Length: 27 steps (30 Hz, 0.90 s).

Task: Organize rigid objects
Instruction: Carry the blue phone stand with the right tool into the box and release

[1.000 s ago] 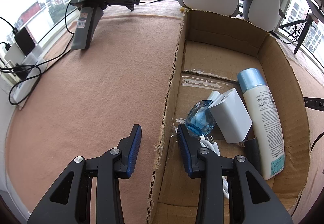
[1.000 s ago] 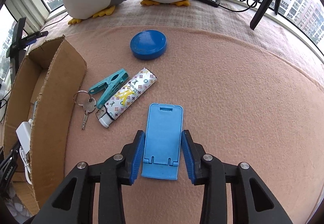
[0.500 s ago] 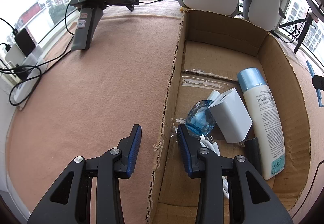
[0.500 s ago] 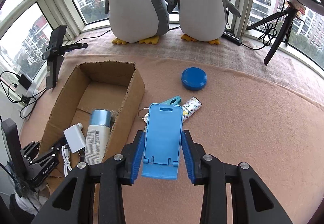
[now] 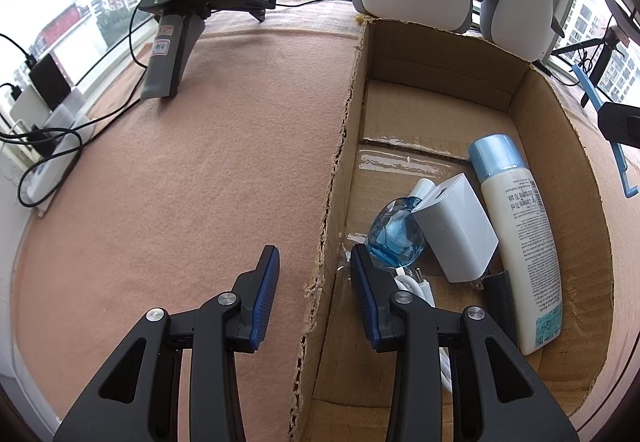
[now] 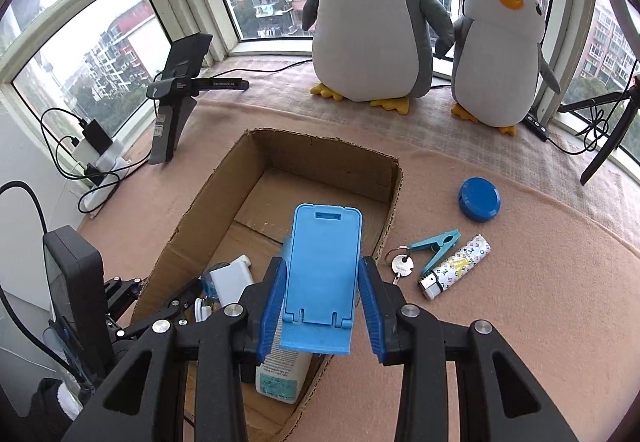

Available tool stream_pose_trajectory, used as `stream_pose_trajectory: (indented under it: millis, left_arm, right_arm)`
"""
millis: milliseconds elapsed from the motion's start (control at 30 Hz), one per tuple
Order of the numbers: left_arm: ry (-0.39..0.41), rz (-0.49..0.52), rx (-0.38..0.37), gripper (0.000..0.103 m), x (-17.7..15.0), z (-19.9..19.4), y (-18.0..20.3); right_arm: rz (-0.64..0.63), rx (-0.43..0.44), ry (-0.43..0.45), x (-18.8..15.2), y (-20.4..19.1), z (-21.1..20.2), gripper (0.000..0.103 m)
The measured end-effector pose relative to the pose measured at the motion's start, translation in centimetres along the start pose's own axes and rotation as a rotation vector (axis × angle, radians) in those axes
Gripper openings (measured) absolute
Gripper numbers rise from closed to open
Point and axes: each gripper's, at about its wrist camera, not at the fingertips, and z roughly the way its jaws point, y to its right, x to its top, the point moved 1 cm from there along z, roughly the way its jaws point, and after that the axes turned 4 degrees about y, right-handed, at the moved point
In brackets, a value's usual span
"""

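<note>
Cardboard box (image 6: 280, 178): open-topped on the mat; bottle, white charger and blue glass item lie inside.
Right gripper (image 6: 322, 306): clamped on the blue phone stand (image 6: 324, 274), held above the box's near end.
Left gripper (image 5: 314, 292): jaws wide, empty, straddling the box's torn wall.
Risk: the stand may land on the glass item.
Hidden: bottle partly covered; box floor beneath the stand unseen.

Far half of cardboard box (image 6: 280, 178) floor left bare, near end crowded by lotion bottle (image 5: 516, 226), white charger (image 5: 456, 226); left wall straddled by left gripper (image 5: 314, 282)
</note>
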Motion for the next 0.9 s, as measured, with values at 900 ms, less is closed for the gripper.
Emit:
stream_pose_trajectory:
  millis: [900]
  left_arm:
    - [0.004,0.001,0.002,0.036,0.2,0.1,-0.8]
  right_arm:
    - [-0.036,0.013,0.014,0.2,-2.0,0.6,0.061]
